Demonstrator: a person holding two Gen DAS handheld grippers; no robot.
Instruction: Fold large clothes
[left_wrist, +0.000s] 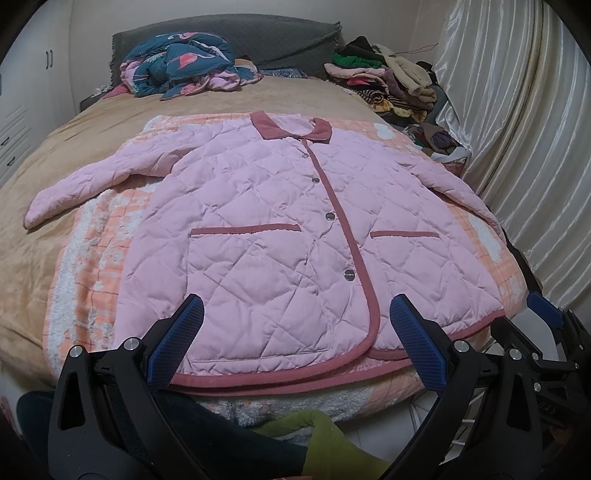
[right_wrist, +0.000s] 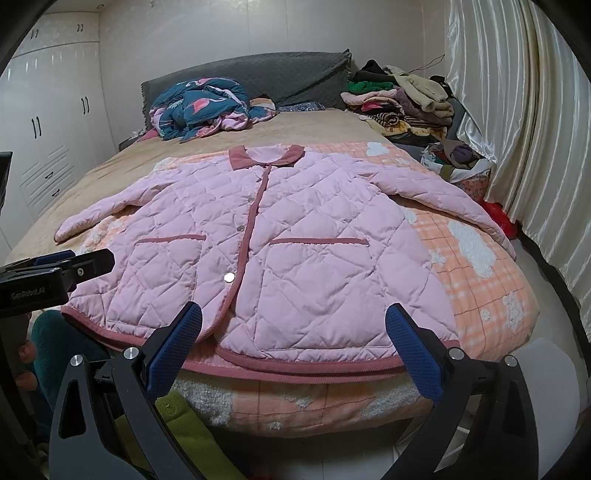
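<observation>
Our left gripper (left_wrist: 295, 339) and right gripper (right_wrist: 293, 341) hover spread wide, empty, before the jacket (left_wrist: 280, 229) lying flat on the bed (left_wrist: 55, 206). We should pinch sleeves near the cuffs, folding inward evenly.

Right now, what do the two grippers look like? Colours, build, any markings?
Both match. The left gripper and the right gripper each have two black plastic arms with triangular cut-outs and silver round bolts at the joints. Each finger carries a blue pad with a fine cross-hatched texture. In the right wrist view, the left gripper's black body bears white lettering; it seems to read "GenRobot.AI". No cables visible.
</observation>
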